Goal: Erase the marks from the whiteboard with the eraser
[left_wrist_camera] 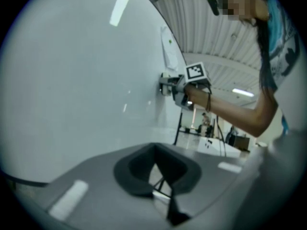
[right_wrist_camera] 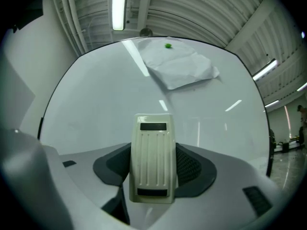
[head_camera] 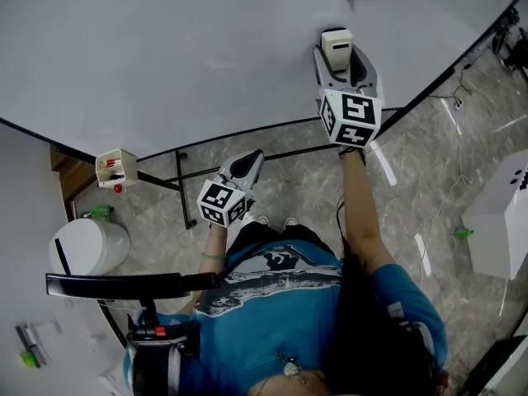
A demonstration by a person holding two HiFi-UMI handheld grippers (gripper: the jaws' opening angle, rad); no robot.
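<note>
The whiteboard [head_camera: 181, 48] fills the upper part of the head view and looks plain white, with no marks that I can make out. My right gripper [head_camera: 340, 49] is shut on a cream eraser [head_camera: 337, 46], which is held against the board. In the right gripper view the eraser [right_wrist_camera: 152, 158] stands upright between the jaws, pointing at the whiteboard [right_wrist_camera: 96, 109]. My left gripper [head_camera: 247, 165] hangs lower, off the board's bottom edge, shut with nothing in it. The left gripper view shows its closed jaws [left_wrist_camera: 160, 174] and, further off, the right gripper [left_wrist_camera: 170, 86] at the whiteboard [left_wrist_camera: 72, 80].
A sheet of paper [right_wrist_camera: 180, 67] is pinned to the board by a green magnet [right_wrist_camera: 167, 45], above the eraser. The board stands on a black frame [head_camera: 181, 186]. A small box [head_camera: 115, 167] with markers hangs at the board's lower left. A cable [head_camera: 445, 196] runs across the floor.
</note>
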